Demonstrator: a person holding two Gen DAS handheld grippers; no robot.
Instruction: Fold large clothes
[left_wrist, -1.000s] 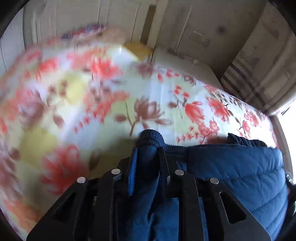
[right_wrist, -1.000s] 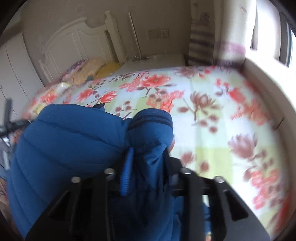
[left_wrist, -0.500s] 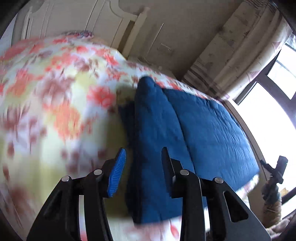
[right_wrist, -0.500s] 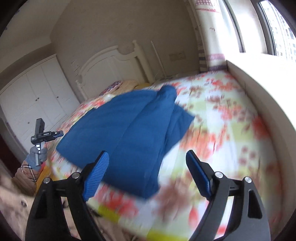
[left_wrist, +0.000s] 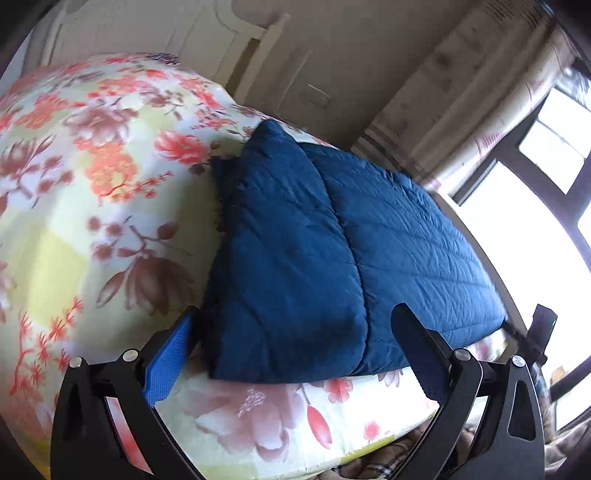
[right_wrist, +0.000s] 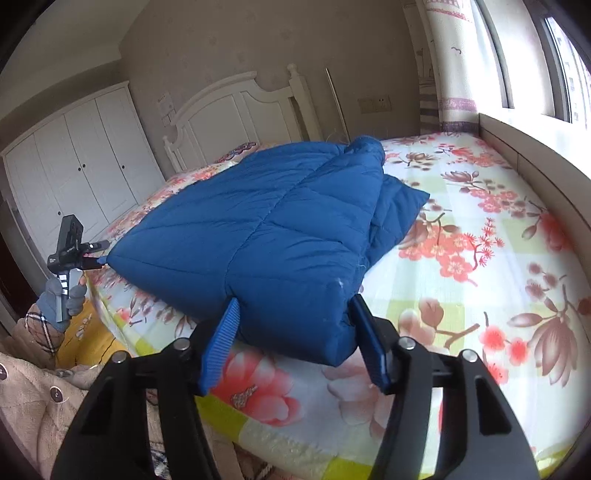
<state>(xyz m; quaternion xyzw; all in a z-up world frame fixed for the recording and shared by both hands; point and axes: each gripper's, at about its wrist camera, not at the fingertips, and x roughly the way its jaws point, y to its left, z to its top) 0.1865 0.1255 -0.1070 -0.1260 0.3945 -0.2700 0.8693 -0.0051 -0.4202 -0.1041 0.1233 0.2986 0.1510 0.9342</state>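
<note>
We hold the left gripper (left_wrist: 295, 354) with its jaws wide apart and empty at the near left corner of the blue quilted jacket (left_wrist: 332, 236), which lies folded on the floral bed (left_wrist: 92, 192) close to its near edge. One long fold line runs from near to far down the middle of the garment. Farther right, the right gripper (right_wrist: 293, 339) is likewise spread, its blue pads (right_wrist: 221, 343) flanking the jacket's near right corner without pinching it. To the right of that corner the bedspread lies bare up to the window ledge (right_wrist: 535, 155).

The next fold, in our judgement, calls for both grippers to close on all layers at the near corners at the same depth, then lift together and carry the near edge toward the headboard (right_wrist: 229, 107), keeping the edge taut so the puffy filling does not slide or bunch.
</note>
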